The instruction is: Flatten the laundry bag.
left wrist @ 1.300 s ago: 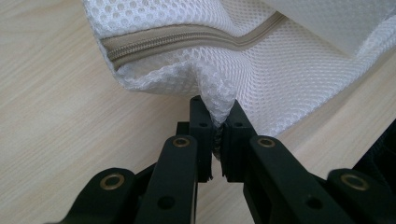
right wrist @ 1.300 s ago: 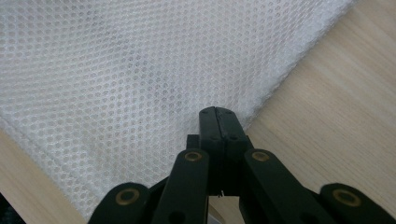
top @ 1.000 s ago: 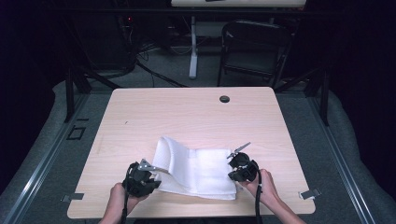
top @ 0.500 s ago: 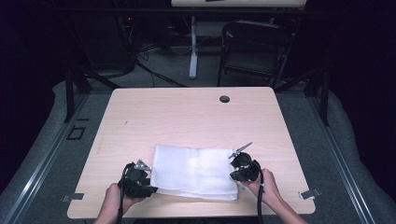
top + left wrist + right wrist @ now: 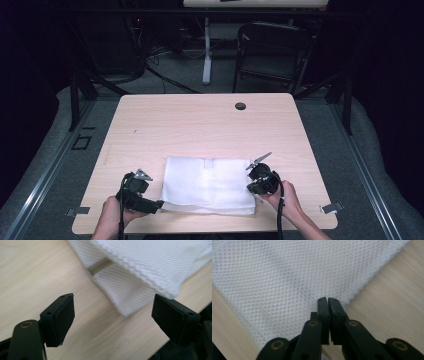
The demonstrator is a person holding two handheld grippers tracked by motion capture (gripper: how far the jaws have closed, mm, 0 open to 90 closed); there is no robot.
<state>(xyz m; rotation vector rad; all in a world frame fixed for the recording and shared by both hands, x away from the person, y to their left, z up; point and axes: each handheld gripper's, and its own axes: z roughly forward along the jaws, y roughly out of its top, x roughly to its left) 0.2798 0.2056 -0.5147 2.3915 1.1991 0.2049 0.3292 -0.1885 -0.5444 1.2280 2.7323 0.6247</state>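
Note:
A white folded towel (image 5: 207, 182) lies flat near the table's front edge. My left gripper (image 5: 157, 204) sits just off the towel's front left corner. Its jaws have just been opening and now stand wide apart (image 5: 112, 315) with nothing between them; the towel's corner (image 5: 140, 267) lies on the wood beyond the pads. My right gripper (image 5: 251, 187) is at the towel's right edge. Its jaws (image 5: 328, 301) have just begun opening but are still almost together, pinching the mesh-textured cloth (image 5: 287, 277) at its edge.
The light wooden table (image 5: 200, 125) has a round cable hole (image 5: 240, 106) near its far edge. A black chair (image 5: 272, 50) and cables stand on the floor beyond. The towel lies close to the front edge, where both hands come in.
The towel's raised left part has come down flat onto the rest. My left gripper let go of it, opened wide and drew back left. The right gripper stayed put.

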